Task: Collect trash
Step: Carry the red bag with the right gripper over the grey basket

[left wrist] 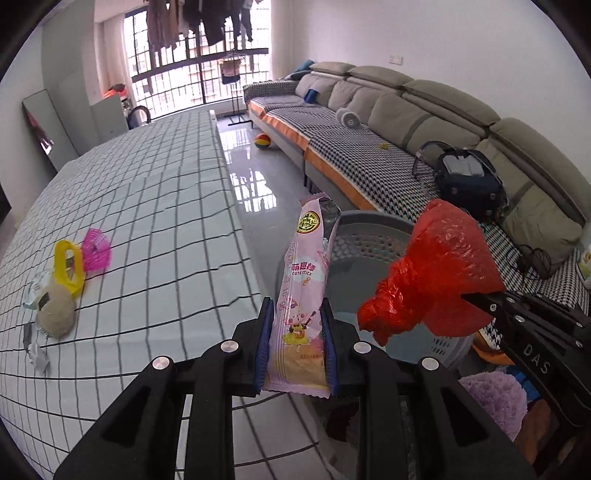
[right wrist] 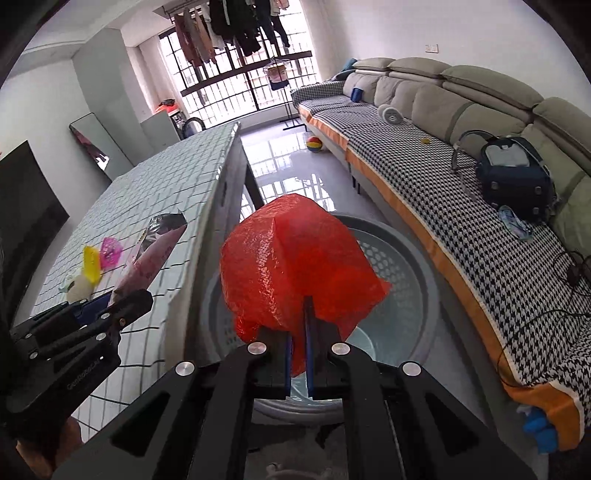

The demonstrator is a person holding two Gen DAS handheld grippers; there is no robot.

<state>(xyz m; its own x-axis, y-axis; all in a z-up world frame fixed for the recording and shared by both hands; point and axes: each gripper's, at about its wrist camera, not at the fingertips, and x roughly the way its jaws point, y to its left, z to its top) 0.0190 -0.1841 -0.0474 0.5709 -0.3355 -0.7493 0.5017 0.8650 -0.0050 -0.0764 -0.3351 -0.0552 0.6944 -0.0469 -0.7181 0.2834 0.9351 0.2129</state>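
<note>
Left wrist view: left gripper [left wrist: 297,347] clamps the pink snack wrapper [left wrist: 304,291] at the table edge, beside the grey basket [left wrist: 373,236].

Right wrist view: right gripper [right wrist: 299,354] pinches the red plastic bag [right wrist: 291,258] above that basket [right wrist: 402,258]. Carrying step; next, release both over it.

Bright window [left wrist: 199,59] daylight glares off floor [left wrist: 251,177]; fisheye-warped edges.

place: home living room | evidence: long sofa [left wrist: 388,122]; laundry [right wrist: 236,26], probably, by barred window [right wrist: 236,85]
</note>
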